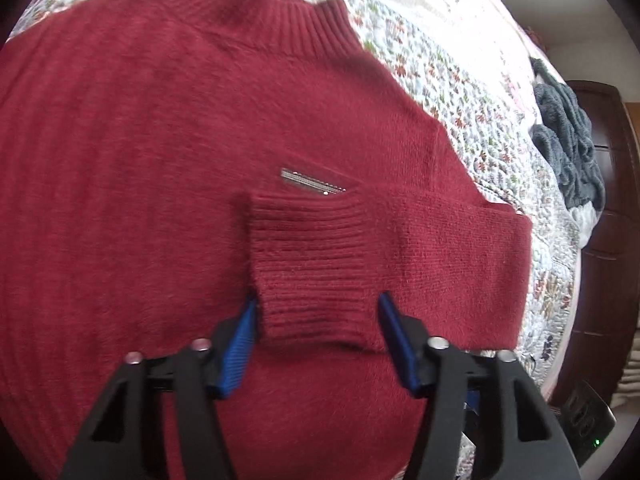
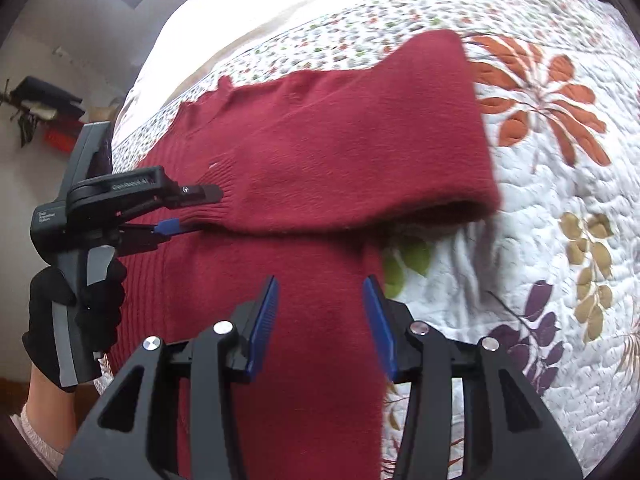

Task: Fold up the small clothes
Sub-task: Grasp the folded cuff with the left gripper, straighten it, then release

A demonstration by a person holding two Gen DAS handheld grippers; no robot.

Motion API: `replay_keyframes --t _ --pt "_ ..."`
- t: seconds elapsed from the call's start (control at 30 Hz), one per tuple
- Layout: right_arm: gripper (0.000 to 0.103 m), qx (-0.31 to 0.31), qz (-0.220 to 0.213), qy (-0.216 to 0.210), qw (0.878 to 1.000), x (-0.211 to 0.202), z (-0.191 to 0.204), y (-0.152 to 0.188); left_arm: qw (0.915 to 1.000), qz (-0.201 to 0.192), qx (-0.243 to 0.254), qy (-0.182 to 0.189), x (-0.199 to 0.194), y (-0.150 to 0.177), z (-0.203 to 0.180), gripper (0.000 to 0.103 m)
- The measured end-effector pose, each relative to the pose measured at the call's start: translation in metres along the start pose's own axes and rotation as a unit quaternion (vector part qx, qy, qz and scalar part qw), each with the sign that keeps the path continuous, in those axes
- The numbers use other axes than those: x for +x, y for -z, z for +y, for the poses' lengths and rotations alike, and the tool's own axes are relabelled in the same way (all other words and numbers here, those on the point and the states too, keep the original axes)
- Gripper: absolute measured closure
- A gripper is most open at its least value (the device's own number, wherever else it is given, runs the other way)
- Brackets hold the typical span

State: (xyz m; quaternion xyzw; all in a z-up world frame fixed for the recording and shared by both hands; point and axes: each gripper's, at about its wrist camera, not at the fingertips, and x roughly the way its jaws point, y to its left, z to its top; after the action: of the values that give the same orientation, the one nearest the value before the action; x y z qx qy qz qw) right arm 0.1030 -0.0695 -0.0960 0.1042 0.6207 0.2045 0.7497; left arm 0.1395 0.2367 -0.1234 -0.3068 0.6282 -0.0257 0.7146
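Note:
A dark red knit sweater [image 1: 140, 152] lies flat on a floral quilt [image 1: 480, 120], collar [image 1: 288, 20] away from me. One sleeve [image 1: 448, 248] is folded across the body. Its ribbed cuff [image 1: 312, 264] lies between the blue pads of my left gripper [image 1: 318, 300], which is open and not pinching it. In the right wrist view my right gripper [image 2: 320, 284] is open above the sweater [image 2: 320, 152], near its edge, holding nothing. That view also shows a gloved hand [image 2: 96, 312] holding the left gripper [image 2: 196, 210] at the cuff [image 2: 224, 210].
A heap of dark grey clothes [image 1: 568, 140] lies at the quilt's far right edge. Beyond it stands dark wooden furniture [image 1: 600, 248]. A small silver tag [image 1: 312, 182] sits on the sweater's chest. Bare quilt [image 2: 540, 220] extends to the right of the sweater.

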Motion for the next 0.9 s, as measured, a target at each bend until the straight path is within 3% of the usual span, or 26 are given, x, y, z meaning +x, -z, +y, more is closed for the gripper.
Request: replay_keyframes --t 0.07,0.1,0.23,0.3,0.4,0.6,0.7,0.8,0.9 --pt "0.059 0.010 -0.006 0.000 1.000 -0.002 -0.006 -0.002 1.0000 -0.003 -0.004 0.007 0.000 0.000 -0.002 0.077" --pt "0.059 0.013 -0.009 0.001 1.000 -0.004 -0.009 -0.004 0.9997 -0.013 -0.008 0.017 -0.004 0.001 -0.002 0.079" --pt "0.059 0.019 -0.025 0.008 0.999 -0.015 -0.017 -0.011 0.9968 -0.078 -0.001 0.016 -0.033 0.006 -0.004 0.083" --pt "0.059 0.026 -0.031 0.008 0.999 -0.018 -0.021 -0.016 0.9928 -0.120 0.002 0.003 -0.058 0.008 0.003 0.083" --pt "0.059 0.040 -0.037 -0.003 0.998 -0.020 -0.027 -0.026 0.9882 -0.152 0.002 -0.017 -0.085 0.007 0.023 0.083" --pt "0.058 0.035 -0.023 -0.056 0.998 0.002 -0.010 -0.045 0.9830 -0.172 -0.001 -0.065 -0.106 -0.004 0.063 0.083" --pt "0.059 0.026 -0.008 -0.067 0.997 0.020 0.003 -0.050 0.9825 -0.171 -0.011 -0.072 -0.108 -0.007 0.082 0.083" --pt "0.059 0.031 0.013 -0.046 0.998 0.042 0.005 -0.053 0.9833 -0.161 -0.011 -0.084 -0.102 -0.006 0.099 0.081" --pt "0.060 0.038 0.038 -0.019 0.998 0.060 0.002 -0.051 0.9838 -0.140 -0.005 -0.112 -0.085 -0.005 0.113 0.072"
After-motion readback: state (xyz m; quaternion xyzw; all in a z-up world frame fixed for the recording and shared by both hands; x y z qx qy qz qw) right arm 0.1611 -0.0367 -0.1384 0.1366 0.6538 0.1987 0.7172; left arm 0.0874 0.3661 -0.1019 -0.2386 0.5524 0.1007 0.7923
